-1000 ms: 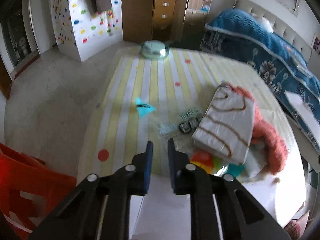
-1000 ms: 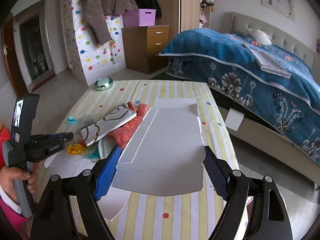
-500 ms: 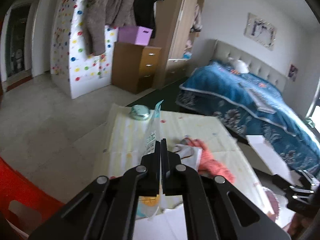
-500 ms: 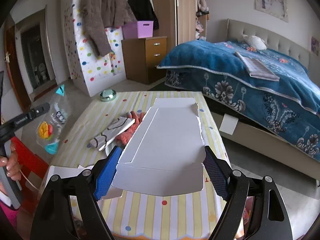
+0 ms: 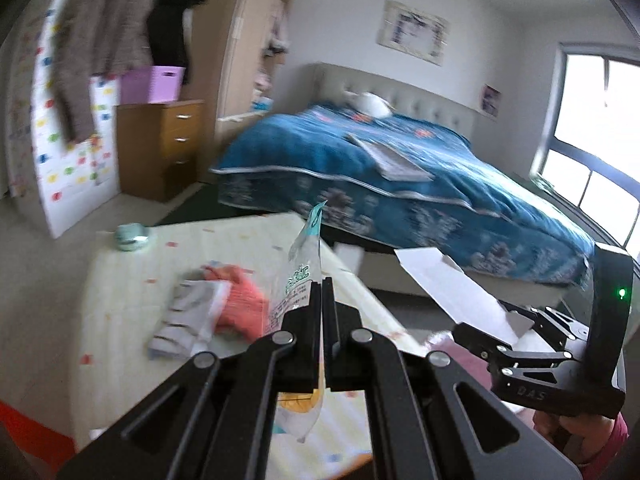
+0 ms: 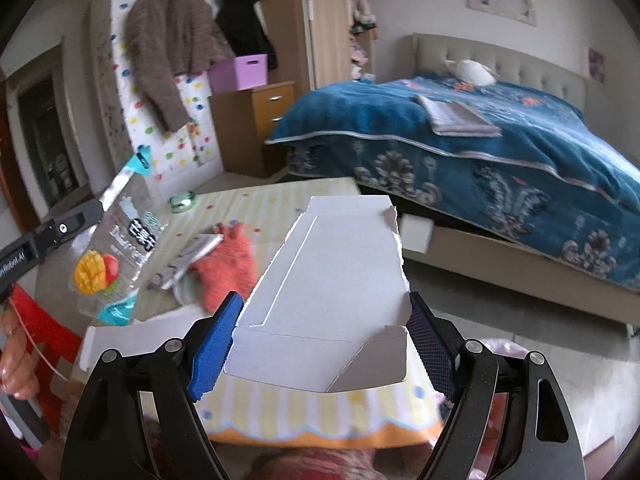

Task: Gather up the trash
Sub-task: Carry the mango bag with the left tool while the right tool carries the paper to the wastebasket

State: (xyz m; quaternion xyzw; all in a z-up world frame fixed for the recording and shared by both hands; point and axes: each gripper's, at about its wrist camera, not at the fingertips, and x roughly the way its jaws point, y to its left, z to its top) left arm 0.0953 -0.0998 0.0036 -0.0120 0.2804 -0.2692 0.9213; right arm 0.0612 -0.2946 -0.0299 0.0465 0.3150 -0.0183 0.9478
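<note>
My left gripper [image 5: 322,284] is shut on a clear plastic snack bag [image 5: 305,264] with a mango picture, held up in the air above the striped table [image 5: 120,304]. The bag [image 6: 120,240] also shows at the left of the right wrist view, hanging from the left gripper's fingers [image 6: 76,220]. My right gripper [image 6: 320,320] is shut on a flattened white cardboard box [image 6: 340,264], its blue pads pressing both side edges. The box [image 5: 448,284] and the right gripper show at the right of the left wrist view.
On the table lie an orange glove [image 6: 228,264], a folded white-and-brown cloth [image 5: 188,316], a white cardboard sheet [image 6: 136,332] and a small green tin [image 6: 182,200]. A red chair [image 6: 36,332] stands left. A blue-covered bed [image 6: 480,152] is right, a wooden drawer unit [image 6: 256,128] behind.
The left gripper closed on the snack bag and lifted it off the table. Both grippers have swung toward the right, with the cardboard box raised over the table's near edge.
</note>
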